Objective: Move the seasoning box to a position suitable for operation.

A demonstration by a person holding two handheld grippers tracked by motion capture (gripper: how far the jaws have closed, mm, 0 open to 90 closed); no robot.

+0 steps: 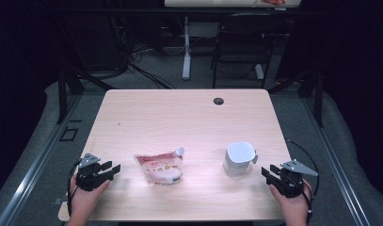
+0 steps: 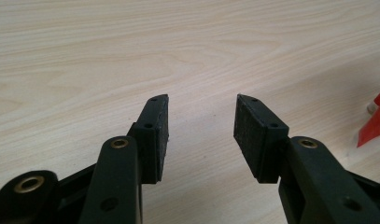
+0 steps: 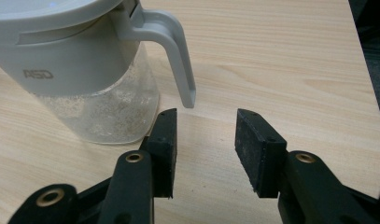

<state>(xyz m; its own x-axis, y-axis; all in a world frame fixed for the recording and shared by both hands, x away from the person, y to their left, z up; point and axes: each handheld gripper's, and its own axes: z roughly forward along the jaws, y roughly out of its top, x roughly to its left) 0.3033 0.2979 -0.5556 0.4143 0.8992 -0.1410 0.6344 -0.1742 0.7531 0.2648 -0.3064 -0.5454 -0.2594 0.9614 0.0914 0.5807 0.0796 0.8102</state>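
One surface (image 1: 189, 117), pale wood, with a single round cable hole (image 1: 219, 101) near its far edge. On it, one pink spouted pouch (image 1: 160, 168) and one clear jug (image 1: 238, 159) with one grey lid and one handle. Two claws are in play: the left claw (image 1: 115, 169) and the right claw (image 1: 267, 173), each carried by one hand, two jaws apiece. Behind, one dark chair (image 1: 243, 42).

My left tool (image 1: 115, 168) sits low at the near left, jaws apart with nothing between them, gripped by my left hand (image 1: 85, 193). My right tool (image 1: 268, 172) mirrors it at the near right, jaws apart, in my right hand (image 1: 292, 202).
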